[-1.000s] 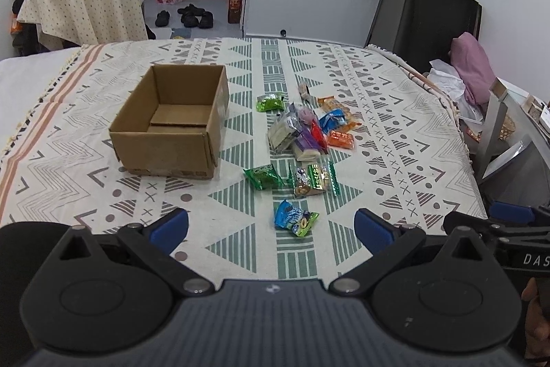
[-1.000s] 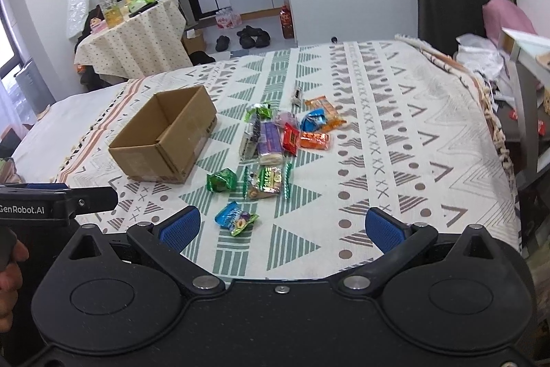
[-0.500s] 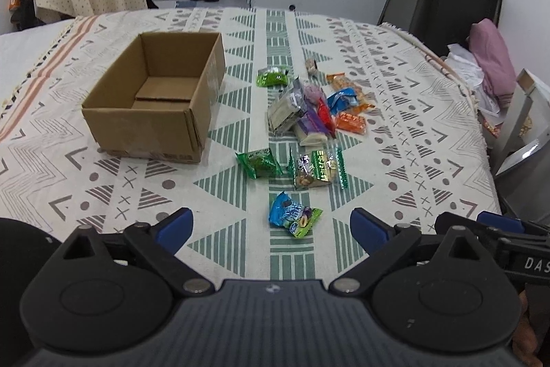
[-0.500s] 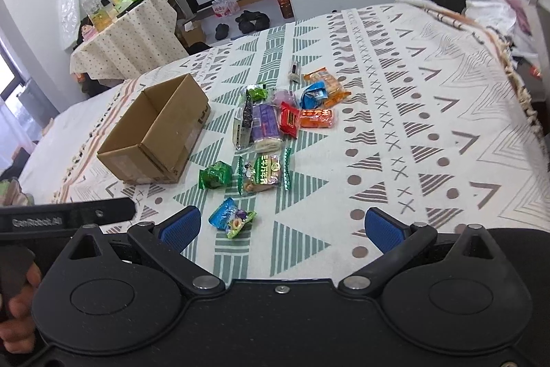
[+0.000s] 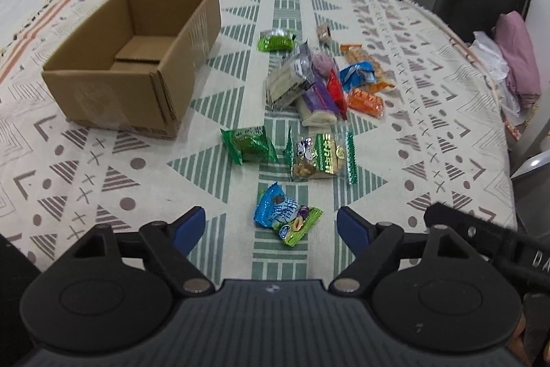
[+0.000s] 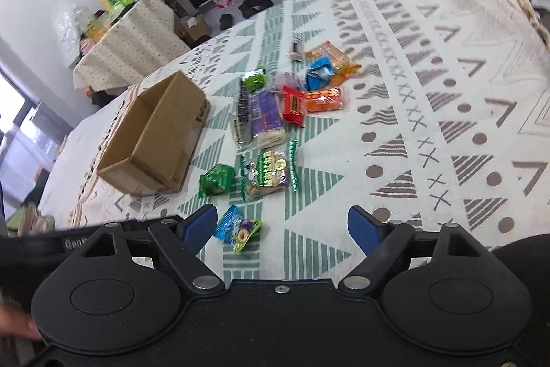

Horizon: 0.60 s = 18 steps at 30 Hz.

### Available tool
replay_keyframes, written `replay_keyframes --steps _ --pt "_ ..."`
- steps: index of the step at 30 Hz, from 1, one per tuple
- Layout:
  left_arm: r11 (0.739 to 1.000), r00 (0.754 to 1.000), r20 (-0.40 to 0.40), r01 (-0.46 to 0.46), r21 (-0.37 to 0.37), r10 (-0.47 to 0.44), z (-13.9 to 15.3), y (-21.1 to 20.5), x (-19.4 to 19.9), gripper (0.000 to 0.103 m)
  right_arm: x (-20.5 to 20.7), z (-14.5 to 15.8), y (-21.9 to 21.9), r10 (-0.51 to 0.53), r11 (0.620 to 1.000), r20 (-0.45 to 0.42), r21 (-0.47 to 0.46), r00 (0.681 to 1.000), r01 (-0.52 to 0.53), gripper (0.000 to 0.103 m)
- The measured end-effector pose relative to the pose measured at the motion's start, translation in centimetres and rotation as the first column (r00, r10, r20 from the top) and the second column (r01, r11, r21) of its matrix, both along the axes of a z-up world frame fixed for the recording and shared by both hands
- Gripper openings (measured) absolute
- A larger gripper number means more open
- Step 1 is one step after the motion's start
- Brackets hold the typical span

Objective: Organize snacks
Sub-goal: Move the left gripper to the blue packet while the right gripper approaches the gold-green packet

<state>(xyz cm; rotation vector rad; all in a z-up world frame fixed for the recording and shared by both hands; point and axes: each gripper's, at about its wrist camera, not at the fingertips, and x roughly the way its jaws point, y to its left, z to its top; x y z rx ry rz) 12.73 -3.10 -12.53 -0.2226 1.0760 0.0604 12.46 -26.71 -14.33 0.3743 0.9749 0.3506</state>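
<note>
Both the left gripper (image 5: 271,226) and the right gripper (image 6: 282,226) hover with jaws spread wide and nothing between them. An open cardboard box (image 5: 137,57) sits on the left of the patterned cloth (image 5: 429,133). To its right the snacks lie scattered: a blue and green packet (image 5: 287,217) nearest the left gripper, a dark green packet (image 5: 248,144) and a green-striped packet (image 5: 321,157) farther off, then a pile (image 5: 319,81) with purple, red, blue and orange wrappers.
</note>
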Motion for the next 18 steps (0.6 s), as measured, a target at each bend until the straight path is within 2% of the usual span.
replay_keyframes --steps 7,11,15,18 --pt "0.997 0.994 -0.086 -0.070 -0.040 0.066 -2.7 0.1 2.2 0.062 2.1 -2.0 0.2 -0.013 0.999 -0.042 0.036 0.999 0.014 0.082" --pt "0.993 0.989 -0.105 -0.111 -0.043 0.106 -3.7 0.0 2.9 0.060 2.9 -2.7 0.6 0.001 0.999 -0.048 0.038 0.999 0.001 0.082" --pt "0.982 0.979 -0.143 -0.162 -0.093 0.148 -4.9 0.1 3.6 0.054 3.6 -3.2 0.6 0.014 0.997 -0.058 0.073 0.998 -0.010 0.077" --pt "0.974 0.971 -0.170 -0.189 -0.127 0.166 -5.6 -0.2 4.0 0.053 4.1 -3.9 0.2 0.014 0.993 -0.080 0.117 0.997 -0.005 0.076"
